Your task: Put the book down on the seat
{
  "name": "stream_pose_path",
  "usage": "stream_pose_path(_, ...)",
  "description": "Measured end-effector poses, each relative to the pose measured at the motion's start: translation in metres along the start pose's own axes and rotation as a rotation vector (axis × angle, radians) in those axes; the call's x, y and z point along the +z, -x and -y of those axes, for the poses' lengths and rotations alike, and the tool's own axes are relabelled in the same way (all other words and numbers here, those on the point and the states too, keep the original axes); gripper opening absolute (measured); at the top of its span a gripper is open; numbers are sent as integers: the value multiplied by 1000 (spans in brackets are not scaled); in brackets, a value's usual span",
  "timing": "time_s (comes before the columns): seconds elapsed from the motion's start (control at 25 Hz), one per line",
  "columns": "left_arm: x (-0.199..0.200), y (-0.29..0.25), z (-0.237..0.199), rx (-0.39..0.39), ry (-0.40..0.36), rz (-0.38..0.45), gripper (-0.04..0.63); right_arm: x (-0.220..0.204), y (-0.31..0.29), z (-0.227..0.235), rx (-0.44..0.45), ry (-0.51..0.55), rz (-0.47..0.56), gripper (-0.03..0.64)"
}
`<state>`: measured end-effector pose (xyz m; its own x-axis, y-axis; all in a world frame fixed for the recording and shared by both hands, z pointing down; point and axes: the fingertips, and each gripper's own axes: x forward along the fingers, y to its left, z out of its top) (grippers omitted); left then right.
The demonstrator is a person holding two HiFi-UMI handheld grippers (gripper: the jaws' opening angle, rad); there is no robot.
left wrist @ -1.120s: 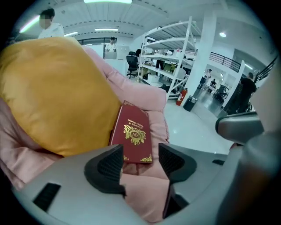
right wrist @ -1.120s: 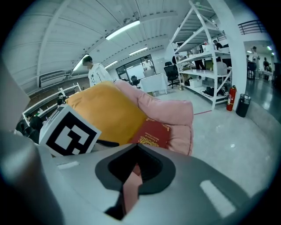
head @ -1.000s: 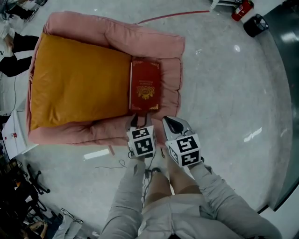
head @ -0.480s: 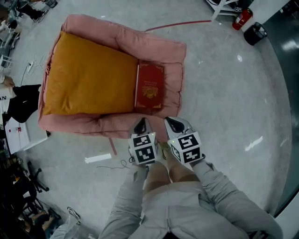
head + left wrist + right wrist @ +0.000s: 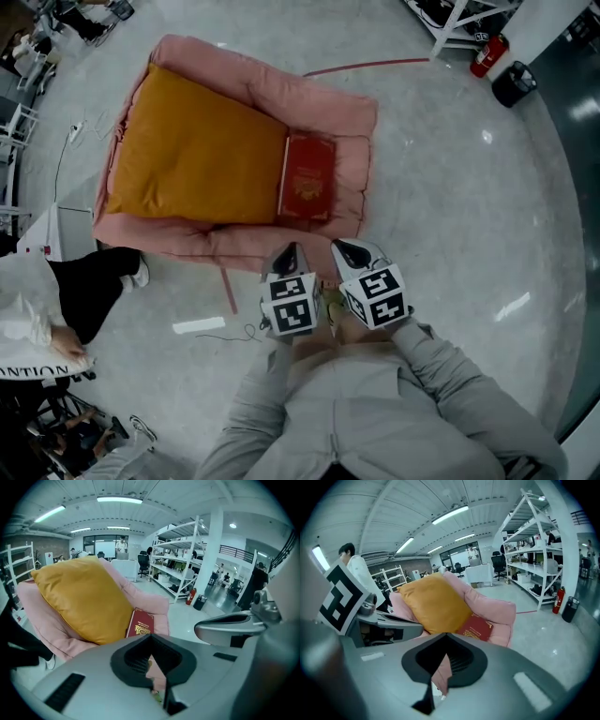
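A red book (image 5: 307, 178) with gold print lies flat on the pink seat (image 5: 347, 169), against the right edge of the orange cushion (image 5: 202, 155). Both grippers hang over the floor just in front of the seat, apart from the book. My left gripper (image 5: 289, 251) is shut with nothing in it, and so is my right gripper (image 5: 348, 249) beside it. In the left gripper view the book (image 5: 140, 624) shows beyond the closed left gripper (image 5: 151, 637). The right gripper view shows the book (image 5: 477, 627) past the closed right gripper (image 5: 445, 635).
The seat stands on a pale polished floor. A person in white (image 5: 37, 323) crouches at the left. A fire extinguisher (image 5: 489, 54) and a black bin (image 5: 515, 82) stand at the top right by white shelving (image 5: 536, 550). A white strip (image 5: 199, 325) lies on the floor.
The left gripper's jaws have closed and drawn back from the book's near edge. Both grippers now sit farther from the seat. A person in white has come into view at the left.
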<state>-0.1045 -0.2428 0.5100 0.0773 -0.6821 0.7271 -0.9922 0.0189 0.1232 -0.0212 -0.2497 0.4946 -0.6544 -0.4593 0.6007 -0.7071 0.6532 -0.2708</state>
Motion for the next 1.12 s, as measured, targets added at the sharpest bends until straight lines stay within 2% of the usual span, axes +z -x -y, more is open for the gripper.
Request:
stream_pose_path(0.44,6,19,2,-4,17,4,6,11,11,-16,40,79,7,0)
stream_pose_path(1.12,6,20,6,-24,23,-6,6,13,13,-21,51,103,10,0)
